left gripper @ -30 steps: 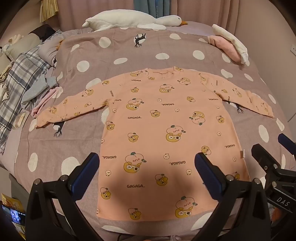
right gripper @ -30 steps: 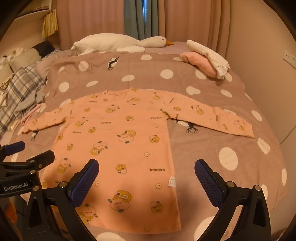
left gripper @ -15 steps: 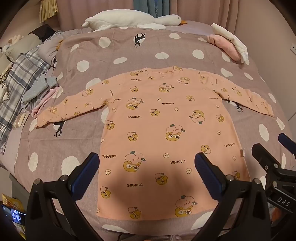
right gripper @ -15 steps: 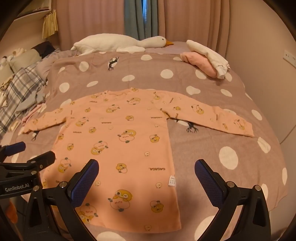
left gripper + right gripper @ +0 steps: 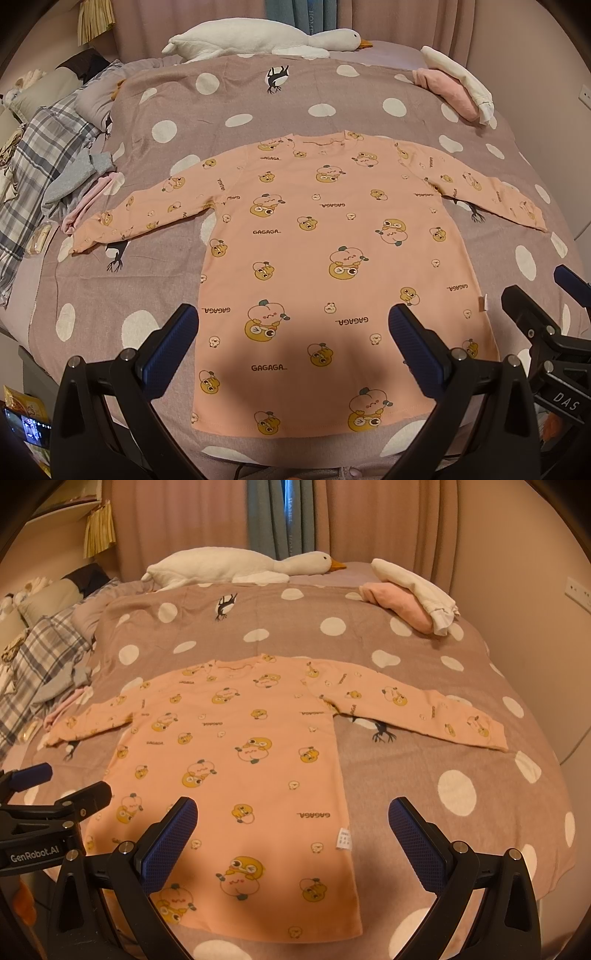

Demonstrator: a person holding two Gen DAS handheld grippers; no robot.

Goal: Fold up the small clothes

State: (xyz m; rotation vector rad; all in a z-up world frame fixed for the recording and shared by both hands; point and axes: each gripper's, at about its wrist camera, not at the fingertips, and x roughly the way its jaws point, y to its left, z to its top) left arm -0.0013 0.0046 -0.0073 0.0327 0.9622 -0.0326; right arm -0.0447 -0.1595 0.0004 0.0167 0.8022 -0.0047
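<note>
Peach shirt [image 5: 332, 266] lies flat, unfolded; both grippers [image 5: 291, 341] [image 5: 291, 823] hover wide, empty; next, likely grasp 1 sleeve [image 5: 413, 709].

Warm dim light, fisheye-warped edges

Shirt [image 5: 332, 258] matt soft cloth; bedspread [image 5: 332, 92] matt woven; fingers [image 5: 166, 842] textured blue rubber.

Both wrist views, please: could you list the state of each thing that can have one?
Peach shirt: flat, unfolded, sleeves spread.
Left gripper: open, empty, above the hem.
Right gripper: open, empty.
Pink and white clothes: folded, stacked.
Plaid garment: crumpled, unfolded.
Goose plush: lying on its side.
</note>
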